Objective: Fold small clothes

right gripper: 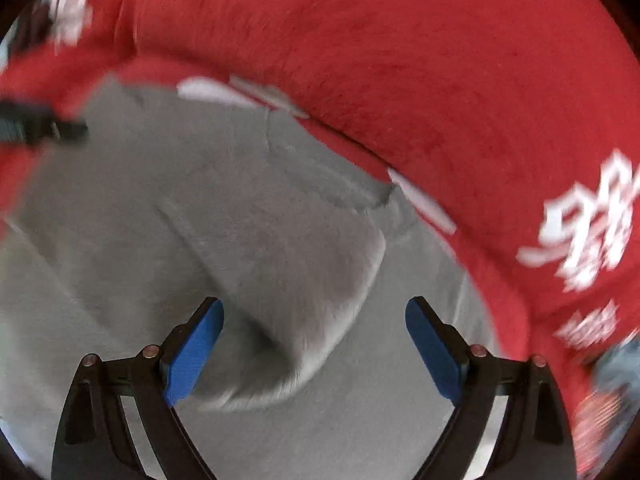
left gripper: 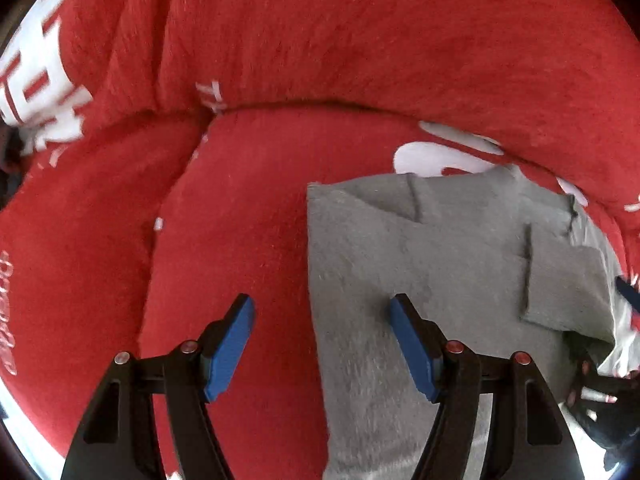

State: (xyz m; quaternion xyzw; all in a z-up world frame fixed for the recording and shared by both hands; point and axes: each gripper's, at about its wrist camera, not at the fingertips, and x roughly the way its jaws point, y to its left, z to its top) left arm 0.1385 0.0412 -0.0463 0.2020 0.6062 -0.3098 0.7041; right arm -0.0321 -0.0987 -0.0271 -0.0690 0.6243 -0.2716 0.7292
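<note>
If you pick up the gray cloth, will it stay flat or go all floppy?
Probably floppy: the gray cloth already lies in soft folds with a turned-over flap. It looks thin and fuzzy, so likely light, and unlikely to slide on the fleecy red blanket.

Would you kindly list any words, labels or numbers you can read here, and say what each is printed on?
None can be read.
White characters on the red blanket, upper left of the left wrist view: cut off, smeared.
White script at that view's left edge: distorted.
White characters on the right of the right wrist view: motion-blurred.
Gray cloth: no print visible.
</note>
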